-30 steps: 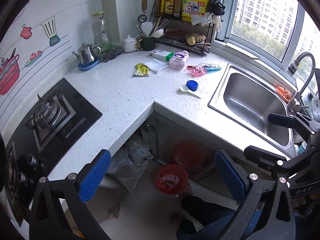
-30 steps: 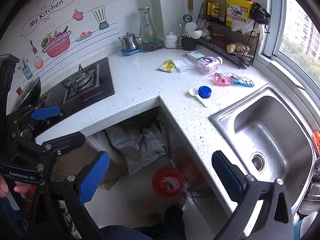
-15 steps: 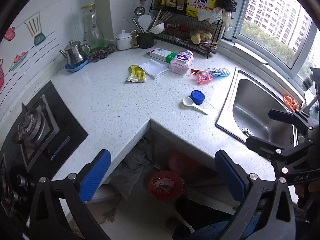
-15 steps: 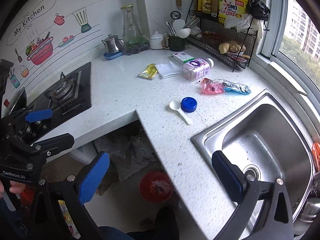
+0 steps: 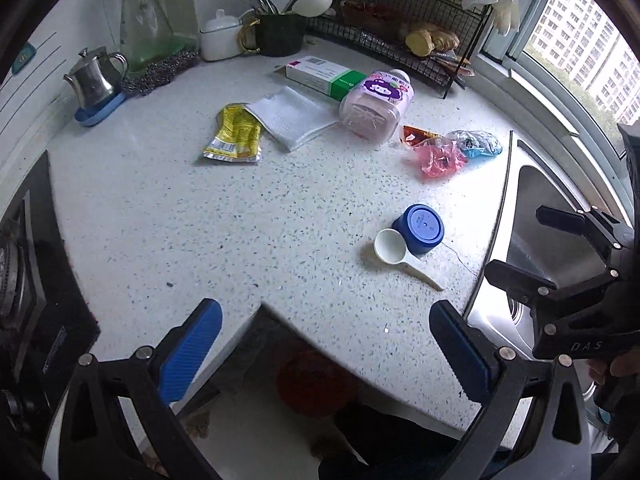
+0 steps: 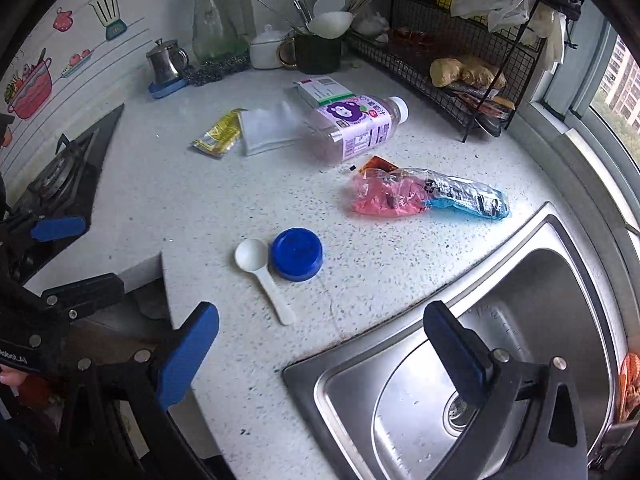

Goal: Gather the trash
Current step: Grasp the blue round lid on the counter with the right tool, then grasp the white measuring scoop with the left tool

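Observation:
Trash lies on the white speckled counter (image 5: pixel 192 220): a yellow wrapper (image 5: pixel 234 134) (image 6: pixel 218 133), a white napkin (image 5: pixel 292 116) (image 6: pixel 268 126), a green-white box (image 5: pixel 322 76), a purple-labelled bottle on its side (image 5: pixel 378 106) (image 6: pixel 354 126), a pink and blue plastic bag (image 5: pixel 452 150) (image 6: pixel 424 196), a blue cap (image 5: pixel 420 229) (image 6: pixel 297 254) and a white scoop (image 5: pixel 400 254) (image 6: pixel 262 272). My left gripper (image 5: pixel 326 350) is open above the counter's inner corner. My right gripper (image 6: pixel 320 354) is open over the counter edge by the sink, just short of the scoop. A red bin (image 5: pixel 312 384) stands on the floor below.
A steel sink (image 6: pixel 500 340) is on the right. A gas hob (image 6: pixel 60 176) is on the left. A kettle (image 5: pixel 94 80), glass carafe (image 5: pixel 144 20), utensil cup (image 5: pixel 280 32) and wire rack (image 5: pixel 400 36) line the back wall.
Both grippers have moved forward and lower toward the counter; the trash now looks much nearer. Both stay open and empty.

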### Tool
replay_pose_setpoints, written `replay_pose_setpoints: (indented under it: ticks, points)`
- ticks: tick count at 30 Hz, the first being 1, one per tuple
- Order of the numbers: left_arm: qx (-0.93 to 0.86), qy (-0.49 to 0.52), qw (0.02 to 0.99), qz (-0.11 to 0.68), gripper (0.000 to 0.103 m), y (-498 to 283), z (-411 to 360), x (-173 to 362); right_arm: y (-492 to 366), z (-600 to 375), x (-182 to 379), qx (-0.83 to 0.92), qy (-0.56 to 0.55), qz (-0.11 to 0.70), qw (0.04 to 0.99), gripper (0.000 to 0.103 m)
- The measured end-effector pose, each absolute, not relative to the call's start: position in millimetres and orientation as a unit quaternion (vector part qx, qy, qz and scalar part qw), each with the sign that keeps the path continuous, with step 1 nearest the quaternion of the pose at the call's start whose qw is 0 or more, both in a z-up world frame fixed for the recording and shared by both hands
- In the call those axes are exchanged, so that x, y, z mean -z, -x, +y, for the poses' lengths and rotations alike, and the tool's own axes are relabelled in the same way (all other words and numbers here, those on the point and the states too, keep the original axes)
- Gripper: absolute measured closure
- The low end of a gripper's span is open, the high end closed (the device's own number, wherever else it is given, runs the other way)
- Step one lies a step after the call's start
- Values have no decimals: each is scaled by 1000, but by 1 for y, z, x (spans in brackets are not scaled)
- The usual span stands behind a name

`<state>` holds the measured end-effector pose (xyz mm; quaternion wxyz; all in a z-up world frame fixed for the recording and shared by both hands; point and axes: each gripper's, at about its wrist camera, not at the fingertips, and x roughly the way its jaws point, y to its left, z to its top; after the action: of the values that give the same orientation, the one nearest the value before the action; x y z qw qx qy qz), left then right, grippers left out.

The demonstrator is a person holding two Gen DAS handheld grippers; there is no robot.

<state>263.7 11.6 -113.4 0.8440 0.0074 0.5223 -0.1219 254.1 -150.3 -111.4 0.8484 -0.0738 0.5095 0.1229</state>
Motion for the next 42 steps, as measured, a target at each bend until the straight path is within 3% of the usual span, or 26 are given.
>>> replay_pose_setpoints:
  ticks: [9, 27, 29, 31, 33, 35, 36, 42]
  points:
    - [114, -10, 828, 550, 0, -290, -1, 143, -292, -150, 155, -151, 103, 548, 816, 1]
    - [84, 1, 822, 563, 0, -305, 9, 152, -308, -118, 169, -197, 132, 544, 805, 1]
    - [81, -2, 821, 565, 0, -303, 9, 152, -305, -115, 166, -203, 131, 535, 810, 5]
    - [79, -1, 822, 565, 0, -300, 11, 152, -309, -111, 164, -211, 133, 525, 814, 21]
    - [78, 4, 821, 566, 0, -299, 12, 152, -306, -108, 161, -218, 136, 519, 815, 29]
    - [75, 13, 819, 569, 0, -299, 12, 152, -312, -100, 159, -224, 137, 511, 818, 44]
    - [76, 16, 818, 569, 0, -298, 11, 152, -314, -96, 159, -227, 137, 509, 819, 56]
    - [82, 8, 818, 570, 0, -296, -2, 147, -307, -110, 153, -216, 118, 517, 820, 60]
